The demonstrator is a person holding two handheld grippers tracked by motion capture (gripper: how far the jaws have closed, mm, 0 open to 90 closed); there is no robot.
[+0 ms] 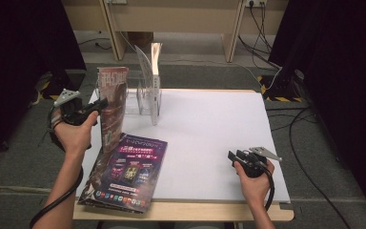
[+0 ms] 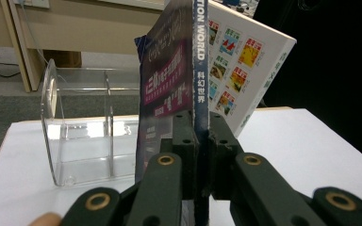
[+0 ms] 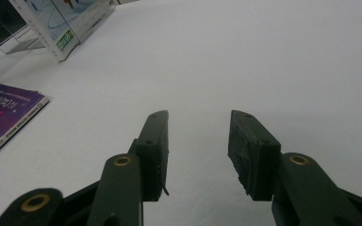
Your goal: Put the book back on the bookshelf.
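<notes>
At the far left of the high view, the left claw is held up in the person's left hand, and a magazine is pinched upright by its spine. In the left gripper view, the left claw is seen pressed together on that magazine, the spine clamped between the two black jaws and lifted above the white worktop. Just behind it, a clear acrylic rack is seen standing on the worktop, and a white-backed book leans tilted to the right of the spine. Below the raised magazine, a stack of purple-covered magazines is laid flat at the near left corner of the worktop. Further right, the right claw is rested low over bare worktop in the right hand, well apart from everything. In the right gripper view, the right claw is spread, with nothing between its jaws.
</notes>
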